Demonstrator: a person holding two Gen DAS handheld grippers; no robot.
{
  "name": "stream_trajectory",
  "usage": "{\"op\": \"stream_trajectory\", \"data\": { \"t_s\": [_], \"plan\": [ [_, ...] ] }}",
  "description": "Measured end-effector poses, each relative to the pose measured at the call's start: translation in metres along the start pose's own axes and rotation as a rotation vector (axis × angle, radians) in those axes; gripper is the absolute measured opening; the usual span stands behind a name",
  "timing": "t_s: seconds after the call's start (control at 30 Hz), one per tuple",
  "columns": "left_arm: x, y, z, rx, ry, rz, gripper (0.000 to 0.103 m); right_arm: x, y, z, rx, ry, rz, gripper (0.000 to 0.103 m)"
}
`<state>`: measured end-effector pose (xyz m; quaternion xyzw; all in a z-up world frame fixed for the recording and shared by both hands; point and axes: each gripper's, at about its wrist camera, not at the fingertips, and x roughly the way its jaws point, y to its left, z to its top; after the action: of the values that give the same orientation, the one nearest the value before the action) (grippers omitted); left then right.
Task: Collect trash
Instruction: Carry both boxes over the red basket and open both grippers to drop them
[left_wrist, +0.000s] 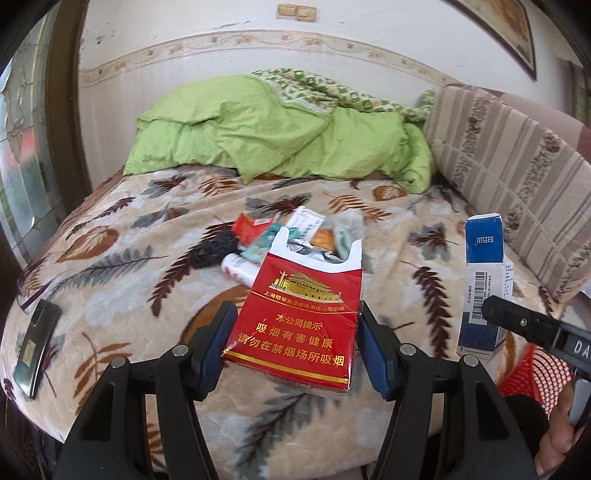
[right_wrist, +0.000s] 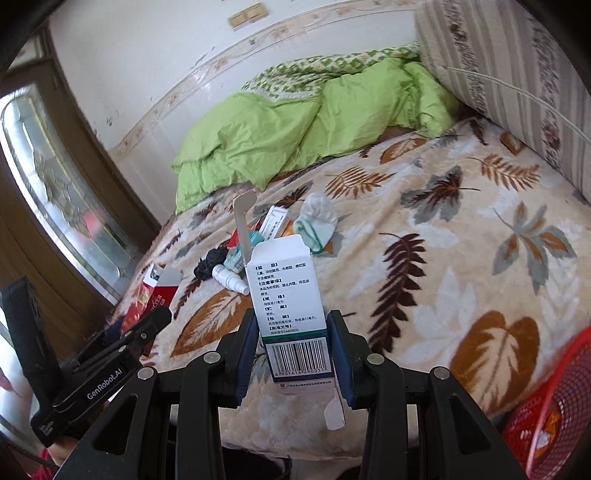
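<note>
My left gripper (left_wrist: 297, 345) is shut on an open red cigarette pack (left_wrist: 295, 314) and holds it above the bed. My right gripper (right_wrist: 291, 350) is shut on an open white and blue medicine box (right_wrist: 288, 295); the box also shows at the right of the left wrist view (left_wrist: 484, 280). A pile of trash lies mid-bed: a black clump (left_wrist: 214, 249), a small white bottle (left_wrist: 238, 269), a red carton (left_wrist: 247, 227), a white box (left_wrist: 304, 221) and a pale sock (right_wrist: 317, 218).
A red mesh basket (right_wrist: 550, 413) stands at the bed's right edge, also in the left wrist view (left_wrist: 535, 373). A phone (left_wrist: 35, 347) lies at the bed's left edge. A green quilt (left_wrist: 280, 129) is bunched at the back. A striped headboard cushion (left_wrist: 517, 173) lines the right.
</note>
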<state>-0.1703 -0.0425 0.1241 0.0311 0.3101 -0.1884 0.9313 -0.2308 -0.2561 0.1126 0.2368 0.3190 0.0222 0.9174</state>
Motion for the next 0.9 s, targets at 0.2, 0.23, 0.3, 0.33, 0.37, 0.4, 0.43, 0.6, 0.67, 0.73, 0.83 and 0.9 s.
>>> {"op": "stream_trajectory", "data": {
  "t_s": [0.2, 0.23, 0.3, 0.33, 0.37, 0.4, 0.43, 0.6, 0.67, 0.73, 0.83, 0.9],
  "plan": [
    [-0.02, -0.057, 0.005, 0.091, -0.018, -0.139, 0.062, -0.062, -0.053, -0.003, 0.102, -0.069, -0.051, 0.04],
    [-0.023, -0.07, 0.005, 0.108, -0.016, -0.176, 0.062, -0.071, -0.062, -0.006, 0.116, -0.077, -0.066, 0.04],
    [-0.028, -0.095, 0.005, 0.142, -0.009, -0.234, 0.062, -0.091, -0.085, -0.011, 0.159, -0.099, -0.11, 0.04],
    [-0.029, -0.108, 0.005, 0.163, -0.006, -0.263, 0.062, -0.103, -0.1, -0.015, 0.188, -0.109, -0.137, 0.04],
    [-0.031, -0.126, 0.004, 0.191, -0.001, -0.3, 0.062, -0.112, -0.111, -0.018, 0.211, -0.116, -0.156, 0.04],
    [-0.033, -0.139, 0.003, 0.208, 0.003, -0.326, 0.062, -0.122, -0.122, -0.022, 0.238, -0.126, -0.182, 0.04],
    [-0.034, -0.157, 0.003, 0.232, 0.012, -0.368, 0.062, -0.134, -0.136, -0.025, 0.267, -0.14, -0.216, 0.04],
    [-0.035, -0.235, -0.008, 0.321, 0.071, -0.521, 0.062, -0.18, -0.179, -0.038, 0.361, -0.195, -0.323, 0.04],
    [-0.035, -0.266, -0.015, 0.355, 0.094, -0.569, 0.062, -0.193, -0.19, -0.041, 0.384, -0.211, -0.364, 0.041],
    [-0.032, -0.29, -0.02, 0.383, 0.122, -0.615, 0.063, -0.2, -0.2, -0.043, 0.412, -0.209, -0.392, 0.042],
    [-0.027, -0.312, -0.027, 0.417, 0.151, -0.643, 0.071, -0.207, -0.208, -0.046, 0.44, -0.213, -0.413, 0.062],
    [-0.024, -0.315, -0.028, 0.42, 0.155, -0.642, 0.072, -0.209, -0.207, -0.046, 0.441, -0.224, -0.422, 0.064]
  ]
}}
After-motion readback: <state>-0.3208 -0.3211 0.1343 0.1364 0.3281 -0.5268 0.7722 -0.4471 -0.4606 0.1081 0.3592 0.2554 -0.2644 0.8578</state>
